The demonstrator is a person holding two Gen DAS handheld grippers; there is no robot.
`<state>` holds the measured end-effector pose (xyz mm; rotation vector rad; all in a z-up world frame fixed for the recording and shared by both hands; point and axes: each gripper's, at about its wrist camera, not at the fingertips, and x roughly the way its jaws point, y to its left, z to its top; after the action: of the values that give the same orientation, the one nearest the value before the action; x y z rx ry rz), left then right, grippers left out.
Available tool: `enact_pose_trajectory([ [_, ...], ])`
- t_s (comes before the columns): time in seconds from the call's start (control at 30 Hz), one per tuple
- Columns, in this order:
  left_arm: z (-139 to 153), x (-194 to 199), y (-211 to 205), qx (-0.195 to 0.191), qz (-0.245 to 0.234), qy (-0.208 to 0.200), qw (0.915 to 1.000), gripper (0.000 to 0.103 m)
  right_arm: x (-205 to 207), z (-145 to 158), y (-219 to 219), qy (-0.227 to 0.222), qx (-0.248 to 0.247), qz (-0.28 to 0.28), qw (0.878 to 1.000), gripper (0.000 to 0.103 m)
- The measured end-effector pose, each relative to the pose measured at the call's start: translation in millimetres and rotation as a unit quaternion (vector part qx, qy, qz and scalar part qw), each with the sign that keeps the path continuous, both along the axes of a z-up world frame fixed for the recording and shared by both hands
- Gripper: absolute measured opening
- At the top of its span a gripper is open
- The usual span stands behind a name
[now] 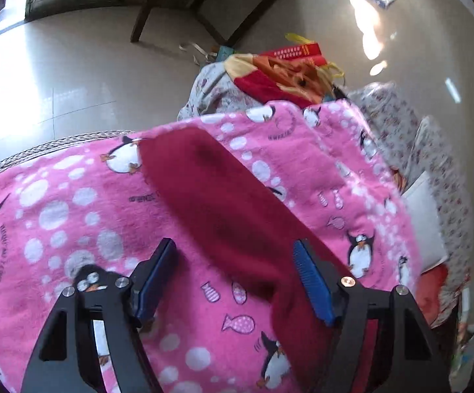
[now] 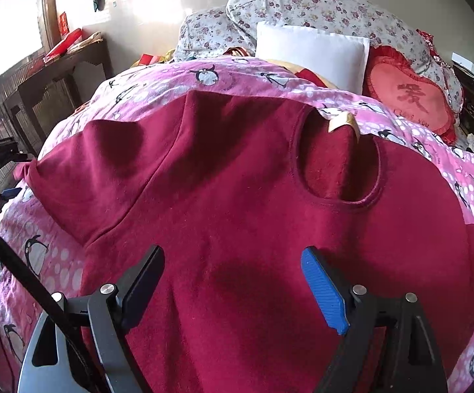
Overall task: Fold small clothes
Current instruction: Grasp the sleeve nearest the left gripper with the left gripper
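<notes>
In the left wrist view, the left gripper (image 1: 237,281) hangs over the pink penguin blanket (image 1: 56,203) with its jaws standing wide and nothing pressed between the pads. A sleeve (image 1: 210,193) of the dark red sweater runs as a long strip from far left to near right, passing between the fingers and under the right-hand one. Its long axis lies slantwise to the jaw line, so I judge a pinch on its edge needs the hand turned or shifted toward the strip.

In the right wrist view, the right gripper (image 2: 233,288) hovers with jaws wide and empty over the body of the sweater (image 2: 237,196), spread flat, neck hole (image 2: 338,163) far right, sleeve reaching far left toward the other gripper.
</notes>
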<state>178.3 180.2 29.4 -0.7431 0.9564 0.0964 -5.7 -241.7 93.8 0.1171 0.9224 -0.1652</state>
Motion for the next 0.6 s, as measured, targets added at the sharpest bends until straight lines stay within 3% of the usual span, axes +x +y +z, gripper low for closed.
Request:
enact_pose_trajectory([
  [0.1, 0.7, -2.3, 1.6, 0.014, 0.013, -0.002, 0.9998, 0.089, -1.1, 2.3, -0.5, -0.003, 0.001, -0.001, 1.000, 0.091],
  [0.27, -6.7, 8.0, -7.6, 0.013, 0.001, 0.003, 0.9999, 0.088, -0.9, -1.1, 1.7, 0.005, 0.015, 0.004, 1.000, 0.091],
  [0.33, -2.7, 8.3, -13.9, 0.021, -0.017, -0.011, 0.9996, 0.055, -2.8, -0.1, 0.3, 0.007, 0.015, 0.006, 1.000, 0.091],
  [0.37, 0.7, 9.1, -19.8, 0.029, -0.037, -0.009, 0.9989, 0.017, -4.5, 1.8, -1.3, 0.004, 0.014, 0.005, 1.000, 0.091],
  [0.43, 13.0, 5.7, -31.6, 0.044, -0.057, -0.019, 0.9972, 0.013, -8.9, 7.4, -8.6, -0.004, 0.009, -0.002, 1.000, 0.091],
  [0.53, 56.6, -15.9, -57.5, 0.072, -0.085, -0.085, 0.9902, 0.012, -18.7, 15.8, -27.9, -0.009, 0.000, -0.030, 0.999, 0.091],
  [0.6, 91.4, -35.9, -86.8, 0.080, -0.120, -0.133, 0.9806, 0.012, -27.7, 20.9, -44.0, -0.013, -0.003, -0.046, 0.999, 0.091],
])
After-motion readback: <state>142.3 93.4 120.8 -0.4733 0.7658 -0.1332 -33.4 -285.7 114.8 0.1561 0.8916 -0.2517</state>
